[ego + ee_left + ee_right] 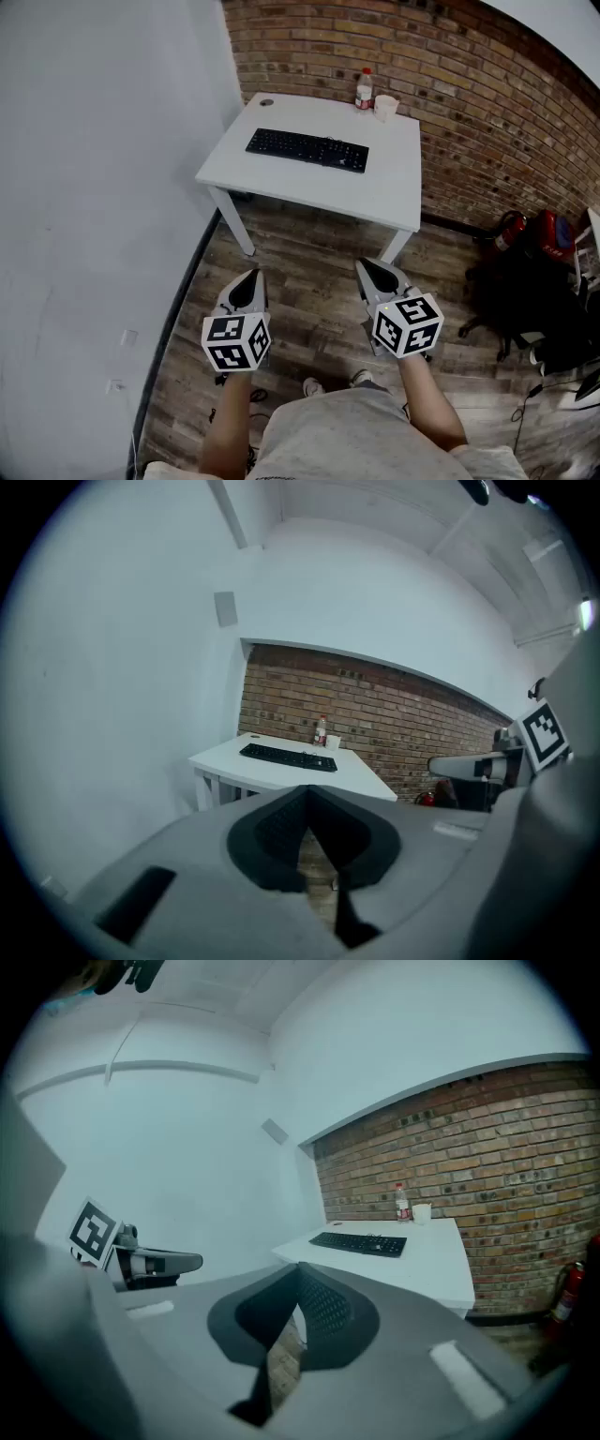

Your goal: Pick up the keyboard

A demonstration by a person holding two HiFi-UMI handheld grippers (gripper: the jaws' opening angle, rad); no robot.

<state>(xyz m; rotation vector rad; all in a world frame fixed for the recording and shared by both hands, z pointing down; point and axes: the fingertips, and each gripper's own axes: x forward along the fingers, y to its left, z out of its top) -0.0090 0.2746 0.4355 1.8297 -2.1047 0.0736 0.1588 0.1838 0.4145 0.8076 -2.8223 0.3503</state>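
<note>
Brick wall (pixel 450 75) backed the table (pixel 375 187), keyboard (pixel 307 148) lying well off. Both left gripper (pixel 248 277) and right gripper (pixel 369 266) were closed, empty; approach seemed the step, needing forward travel and opened jaws.

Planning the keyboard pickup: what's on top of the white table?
A black keyboard, a red-capped clear bottle, a white cup beside it, and a small dark disc at the far left corner. The tabletop under the keyboard is covered.

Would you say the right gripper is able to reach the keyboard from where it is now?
Probably not yet: the right gripper hangs shut over the floor, well short of the table where the keyboard lies. Nothing stands between them.
</note>
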